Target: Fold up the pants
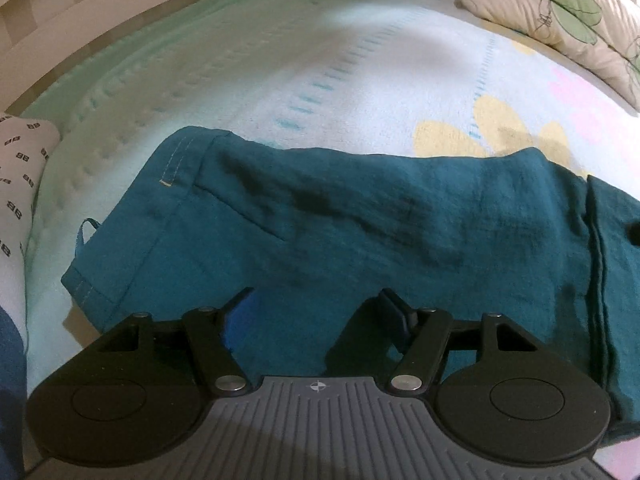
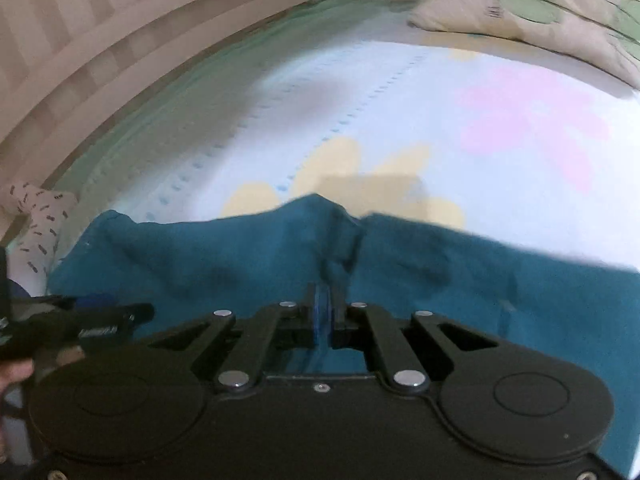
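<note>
nearest us in the left wrist view, the left gripper (image 1: 318, 300) hangs over the teal pants (image 1: 360, 216) with its jaws spread wide, nothing pinched between them; we see cloth beneath the gap and a blue pad on the inner face of one finger. in the right wrist view, the right gripper (image 2: 323, 300) has its jaws drawn together on a raised ridge of the pants (image 2: 440, 272), the fabric bunching into a small peak just ahead of the tips. whether the pads truly grip the cloth is hard to judge, since the view is blurred, but the fold rises straight from between them. the left gripper (image 2: 100, 320) shows at the left edge of that view, dark and blurred, with a bit of a hand (image 2: 16, 372) behind it.

the pants lie across the bed sheet (image 1: 360, 80), a crinkled woven cloth with pale stitching along the waistband and a small hanging loop (image 1: 86, 232) at its left edge. we see no containers here.

the sheet is soft and pale, mint at its border, with dashed blue lines and yellow and pink flower shapes. a white cloth with dark printed marks (image 1: 24, 160) sits at the left. farther off, a cream pillow with green leaves (image 1: 560, 12) rests at the right, and a slatted wooden bed frame (image 2: 120, 40) curves behind.
</note>
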Tool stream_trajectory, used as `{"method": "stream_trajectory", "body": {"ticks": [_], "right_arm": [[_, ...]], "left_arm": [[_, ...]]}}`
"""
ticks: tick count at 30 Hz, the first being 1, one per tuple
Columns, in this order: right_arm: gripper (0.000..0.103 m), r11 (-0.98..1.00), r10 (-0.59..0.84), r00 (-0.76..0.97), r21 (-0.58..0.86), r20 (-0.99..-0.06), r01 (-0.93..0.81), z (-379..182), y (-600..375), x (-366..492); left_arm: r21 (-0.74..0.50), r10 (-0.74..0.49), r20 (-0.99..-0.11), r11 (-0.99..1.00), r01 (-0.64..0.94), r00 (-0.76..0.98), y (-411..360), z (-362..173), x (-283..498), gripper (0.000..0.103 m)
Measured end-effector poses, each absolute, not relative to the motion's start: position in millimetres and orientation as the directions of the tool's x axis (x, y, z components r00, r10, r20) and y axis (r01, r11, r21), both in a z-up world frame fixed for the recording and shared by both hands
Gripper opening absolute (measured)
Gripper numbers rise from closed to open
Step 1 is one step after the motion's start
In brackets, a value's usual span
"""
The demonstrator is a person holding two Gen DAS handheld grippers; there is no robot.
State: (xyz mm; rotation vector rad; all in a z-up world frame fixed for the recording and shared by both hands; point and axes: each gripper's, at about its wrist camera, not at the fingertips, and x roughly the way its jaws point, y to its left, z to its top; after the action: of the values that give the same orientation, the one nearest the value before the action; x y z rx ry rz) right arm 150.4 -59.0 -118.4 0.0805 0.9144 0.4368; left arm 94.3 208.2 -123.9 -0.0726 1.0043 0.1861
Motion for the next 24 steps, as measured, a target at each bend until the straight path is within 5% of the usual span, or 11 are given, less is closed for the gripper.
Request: {"method": "stream_trajectory", "body": {"ticks": [15, 24], "right_arm": [[0.000, 0.956, 0.283, 0.506, 0.196, -0.815, -0.219, -161, -35, 237], [0.020, 0.908, 0.418, 0.523, 0.313, -0.743, -0.280, -120, -45, 169]], "left_arm": [[0.023, 0.140, -0.824, 0.976, -0.215, 0.550, 202, -127, 94, 0.068], [-0.037, 0.082, -0.845, 0.977, -0.210, 0.528, 206, -112, 86, 0.066]]}}
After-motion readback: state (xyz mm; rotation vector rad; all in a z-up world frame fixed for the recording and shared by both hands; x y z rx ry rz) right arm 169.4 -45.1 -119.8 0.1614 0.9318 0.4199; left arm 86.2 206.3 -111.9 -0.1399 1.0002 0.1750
